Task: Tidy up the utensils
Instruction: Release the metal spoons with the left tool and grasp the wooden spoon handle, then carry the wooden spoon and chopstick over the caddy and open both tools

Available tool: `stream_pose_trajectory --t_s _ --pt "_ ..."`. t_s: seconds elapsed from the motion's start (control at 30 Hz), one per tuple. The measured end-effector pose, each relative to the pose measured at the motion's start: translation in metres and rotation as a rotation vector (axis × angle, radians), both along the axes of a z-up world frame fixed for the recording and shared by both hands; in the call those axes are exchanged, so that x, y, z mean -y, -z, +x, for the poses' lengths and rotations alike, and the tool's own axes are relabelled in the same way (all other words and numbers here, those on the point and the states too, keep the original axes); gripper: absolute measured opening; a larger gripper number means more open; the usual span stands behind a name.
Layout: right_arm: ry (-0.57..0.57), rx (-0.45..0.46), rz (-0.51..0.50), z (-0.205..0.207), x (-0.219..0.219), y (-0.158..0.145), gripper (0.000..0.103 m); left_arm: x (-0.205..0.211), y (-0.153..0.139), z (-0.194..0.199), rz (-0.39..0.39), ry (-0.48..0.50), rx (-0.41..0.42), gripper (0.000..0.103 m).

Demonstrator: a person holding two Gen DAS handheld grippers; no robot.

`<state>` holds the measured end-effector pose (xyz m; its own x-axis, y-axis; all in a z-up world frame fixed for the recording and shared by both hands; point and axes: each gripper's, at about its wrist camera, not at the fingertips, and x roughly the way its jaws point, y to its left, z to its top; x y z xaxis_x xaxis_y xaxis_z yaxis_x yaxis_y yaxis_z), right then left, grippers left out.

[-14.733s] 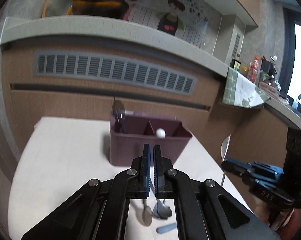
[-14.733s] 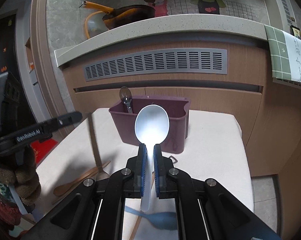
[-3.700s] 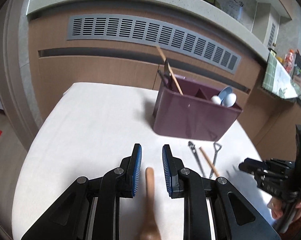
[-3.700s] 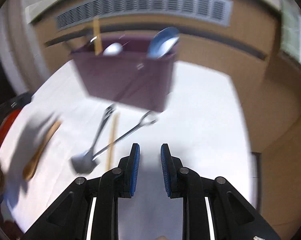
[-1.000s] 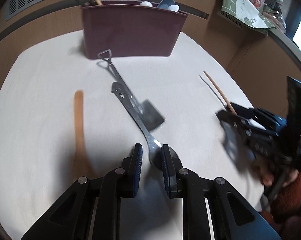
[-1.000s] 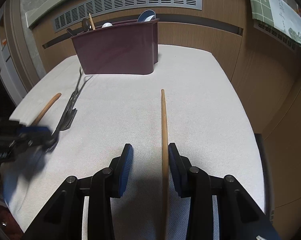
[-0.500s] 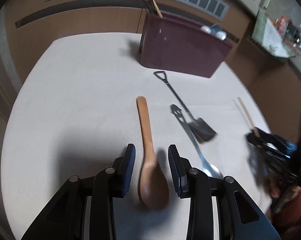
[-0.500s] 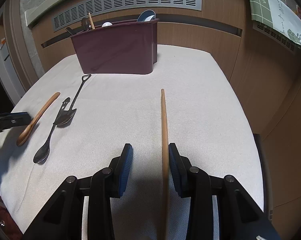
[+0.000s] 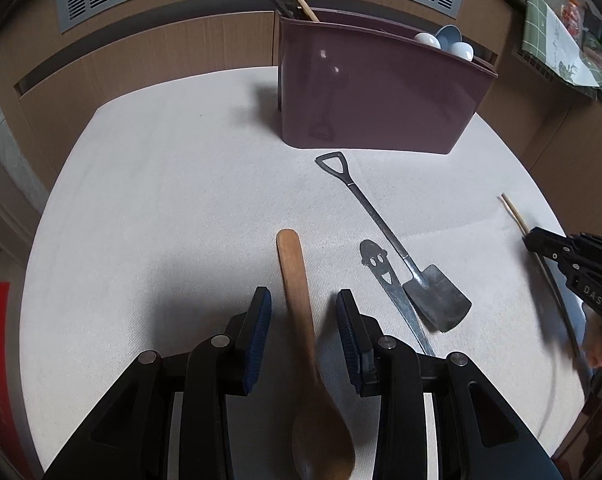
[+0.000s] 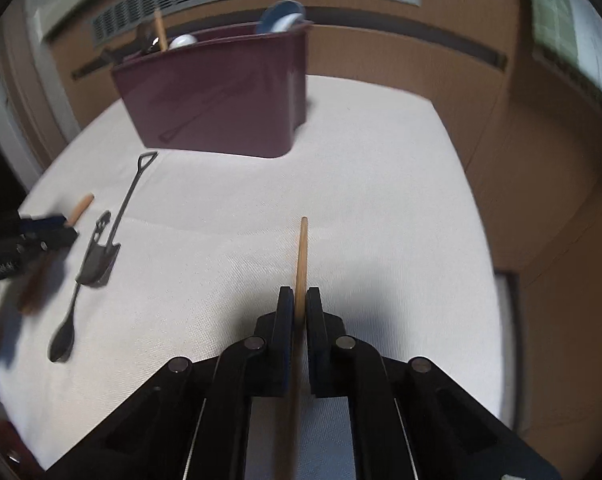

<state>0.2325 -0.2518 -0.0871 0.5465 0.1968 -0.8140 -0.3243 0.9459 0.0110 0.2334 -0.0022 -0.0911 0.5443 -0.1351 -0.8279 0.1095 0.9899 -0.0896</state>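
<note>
**Right wrist view: chopstick pinched, wooden spoon about to be taken**

In the right wrist view the right gripper (image 10: 300, 308) is seen clenched on a chopstick (image 10: 301, 252), whose free end juts forward over the desk (image 10: 381, 200) toward the caddy (image 10: 221, 100). Whether the stick is clear of the cloth cannot be told. In the left wrist view the left gripper (image 9: 304, 320) is spread wide, its fingers (image 9: 260, 316) straddling the handle of a wooden spoon (image 9: 297, 300) without touching it; the bowl of the spoon lies back between the arms of the gripper.

Just beside the spoon, to its right, a shovel spoon (image 9: 381, 236) and a smiley spoon (image 9: 385, 284) lie crossed on the desk, near the front of the caddy. The caddy already holds a chopstick and dark utensils at one end and pale spoons at the other.

The step in hand is judged to be a double pick-up: one grasp made, the other not yet closed. Next, the left fingers would need to be shut on the spoon handle, and the chopstick carried to the end where its partner stands, tip lowered inside the rim. The two metal spoons remain to be sorted; their overlap may call for one being slid free first.
</note>
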Motion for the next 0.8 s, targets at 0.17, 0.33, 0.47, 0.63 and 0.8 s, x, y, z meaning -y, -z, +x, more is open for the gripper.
stream_pose_trajectory --t_s 0.17,0.33,0.47,0.63,0.8 --pt "-0.013 0.096 0.109 -0.018 0.003 -0.032 0.005 0.002 0.001 0.005 -0.007 -0.007 -0.012 0.035" --pt "-0.012 0.175 0.125 -0.028 0.003 -0.055 0.005 0.007 0.000 0.016 0.030 0.015 -0.013 0.029" --pt "-0.018 0.221 0.146 -0.039 0.005 -0.072 0.005 -0.001 -0.008 0.012 -0.052 -0.009 0.015 0.012" --pt "-0.019 0.253 0.169 -0.044 0.004 -0.085 0.005 -0.017 -0.041 -0.019 -0.193 -0.061 0.149 0.012" --pt "-0.004 0.272 0.186 -0.042 0.001 -0.090 0.005 -0.026 -0.063 -0.040 -0.229 -0.115 0.256 0.012"
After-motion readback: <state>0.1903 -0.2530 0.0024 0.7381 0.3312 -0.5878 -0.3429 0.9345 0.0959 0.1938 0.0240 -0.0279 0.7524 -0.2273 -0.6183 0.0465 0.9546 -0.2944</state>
